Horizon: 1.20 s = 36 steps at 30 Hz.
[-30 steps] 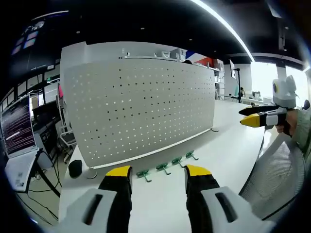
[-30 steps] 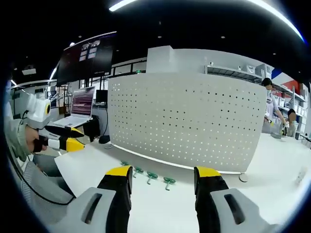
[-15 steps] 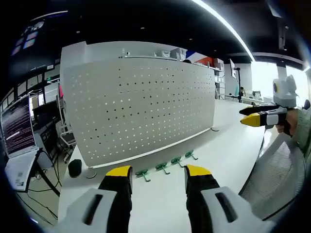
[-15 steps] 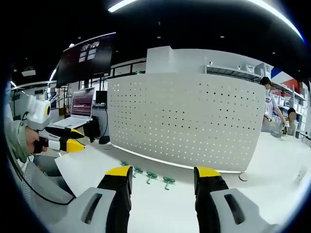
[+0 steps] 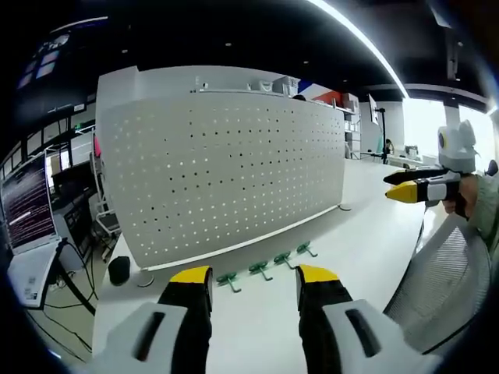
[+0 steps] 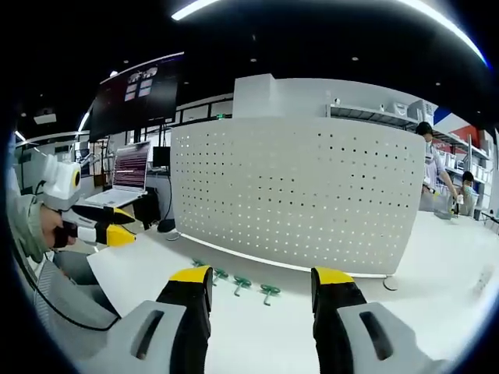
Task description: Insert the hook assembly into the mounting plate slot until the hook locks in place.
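left gripper [image 5: 251, 282] & right gripper [image 6: 263, 282] both agape, empty, short of green hooks [image 5: 265, 268] below pegboard [image 5: 226, 175]; pre-grasp, next: reach down, pinch one hook.

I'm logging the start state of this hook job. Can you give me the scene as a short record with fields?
surface: white table
board: white pegboard, upright on the table
hooks: four green hooks lying in a row before the pegboard, none mounted
left gripper: jaws open, empty
right gripper: jaws open, empty
background: laptop beyond the table
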Tool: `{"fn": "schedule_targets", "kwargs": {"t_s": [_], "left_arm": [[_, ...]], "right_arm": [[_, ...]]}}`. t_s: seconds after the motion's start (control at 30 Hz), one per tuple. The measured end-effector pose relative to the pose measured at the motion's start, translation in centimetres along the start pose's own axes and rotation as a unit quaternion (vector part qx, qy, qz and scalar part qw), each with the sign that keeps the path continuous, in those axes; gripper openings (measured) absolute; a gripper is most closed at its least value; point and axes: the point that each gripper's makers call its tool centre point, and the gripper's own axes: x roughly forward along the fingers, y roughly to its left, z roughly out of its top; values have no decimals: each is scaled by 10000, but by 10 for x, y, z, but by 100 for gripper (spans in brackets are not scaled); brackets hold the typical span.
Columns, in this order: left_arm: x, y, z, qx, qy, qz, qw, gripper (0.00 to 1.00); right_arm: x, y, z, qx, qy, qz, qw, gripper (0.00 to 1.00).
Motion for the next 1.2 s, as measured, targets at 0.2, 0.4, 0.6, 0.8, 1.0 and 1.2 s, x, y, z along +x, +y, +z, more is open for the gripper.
{"fn": "schedule_targets", "kwargs": {"t_s": [0.2, 0.4, 0.6, 0.8, 1.0, 1.2], "left_arm": [[1, 1, -1, -3, 9, -7, 10000, 44], [1, 2, -2, 5, 17, -23, 10000, 44], [3, 6, -5, 0, 24, -40, 10000, 44], [4, 9, -6, 6, 33, -55, 10000, 44], [6, 9, -5, 23, 23, -77, 10000, 44], [6, 9, -5, 32, 25, -74, 10000, 44]], "right_arm": [[0, 1, -1, 24, 8, -9, 10000, 49], [0, 1, -1, 19, 10, -30, 10000, 49], [0, 2, -1, 24, 16, -49, 10000, 49], [0, 2, -1, 31, 19, -53, 10000, 49], [1, 2, 0, 21, 23, -38, 10000, 49], [1, 3, 2, 4, 12, -20, 10000, 49]]}}
